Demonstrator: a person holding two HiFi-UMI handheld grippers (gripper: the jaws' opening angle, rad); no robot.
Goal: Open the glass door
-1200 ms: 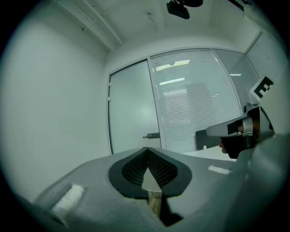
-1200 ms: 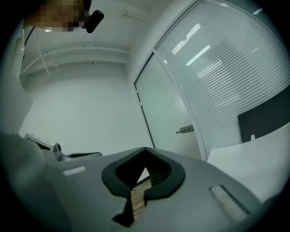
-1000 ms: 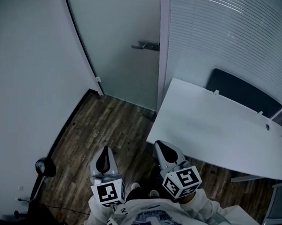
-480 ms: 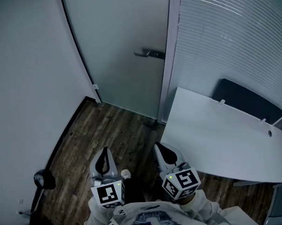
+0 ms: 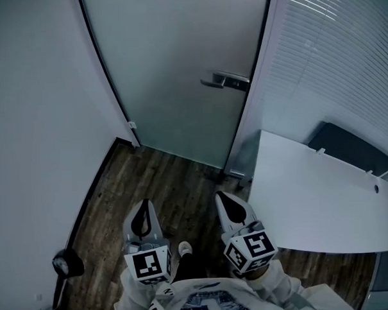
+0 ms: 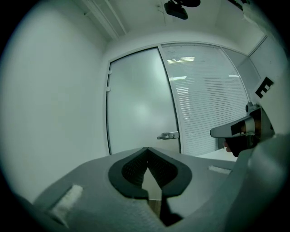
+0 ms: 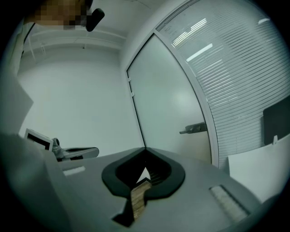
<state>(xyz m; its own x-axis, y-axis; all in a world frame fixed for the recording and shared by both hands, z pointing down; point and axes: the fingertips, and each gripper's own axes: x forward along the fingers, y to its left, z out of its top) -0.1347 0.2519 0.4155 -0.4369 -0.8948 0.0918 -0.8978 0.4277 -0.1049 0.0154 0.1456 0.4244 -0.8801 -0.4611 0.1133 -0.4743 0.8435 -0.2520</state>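
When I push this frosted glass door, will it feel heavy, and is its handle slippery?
Probably heavy and stiff: the glass door is one tall frosted pane. The lever handle looks like smooth metal, so a grip may slip on it.

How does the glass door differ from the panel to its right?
The glass door is plain and frosted; the panel is lined with horizontal slats. The door carries a lever handle; the panel shows none. Bare floor lies before the door; a white desk stands before the panel. Both are pale and upright, side by side.
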